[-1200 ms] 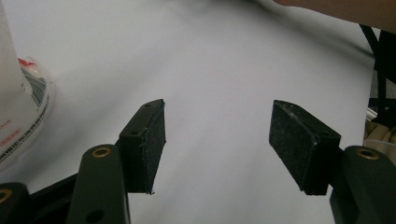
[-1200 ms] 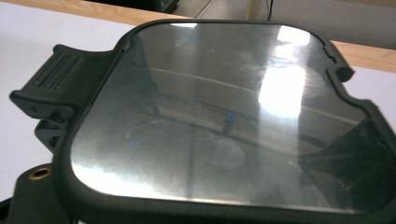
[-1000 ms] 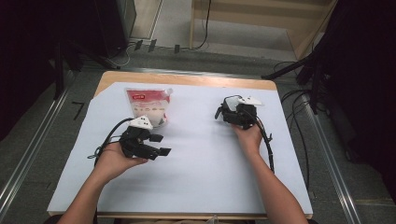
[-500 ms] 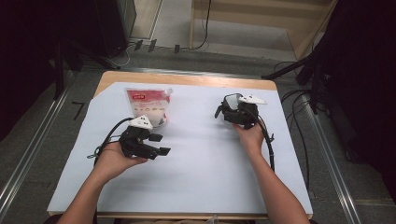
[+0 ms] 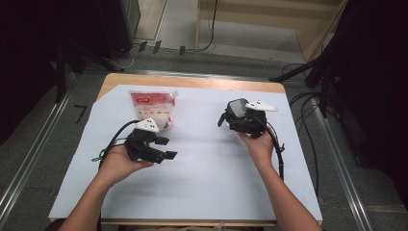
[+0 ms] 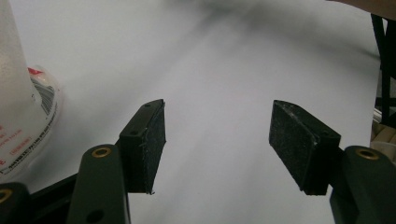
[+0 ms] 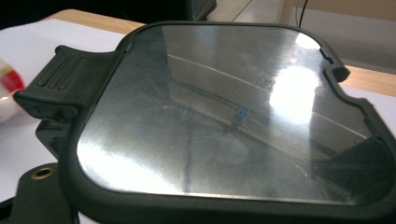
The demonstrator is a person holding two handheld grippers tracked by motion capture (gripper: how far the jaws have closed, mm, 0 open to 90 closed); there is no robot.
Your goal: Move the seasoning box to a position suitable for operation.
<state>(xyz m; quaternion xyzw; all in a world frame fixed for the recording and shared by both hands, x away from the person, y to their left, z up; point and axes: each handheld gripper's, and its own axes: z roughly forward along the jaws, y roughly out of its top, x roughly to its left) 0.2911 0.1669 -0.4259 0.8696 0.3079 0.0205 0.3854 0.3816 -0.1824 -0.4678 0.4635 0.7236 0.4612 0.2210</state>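
White-covered table (image 5: 202,192), both grippers over it.
The left gripper (image 5: 161,148) rests low just beside the red-and-white pouch (image 5: 150,108), jaws spread wide with bare sheet between its pads (image 6: 148,144). The right gripper (image 5: 230,117) is clenched on a flat, dark, glossy panel with a ribbed tab (image 7: 224,112), held off the sheet, well apart from the pouch.

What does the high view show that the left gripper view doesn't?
Compared with the left gripper view, the high view adds the whole red-and-white pouch, the table's wooden edge, and the right gripper with a dark shiny plate at its front. The left gripper view adds a close look at the left gripper: its black pads stand apart with nothing between them. It also shows a barcode on the pouch. Both show the white sheet and the pouch.
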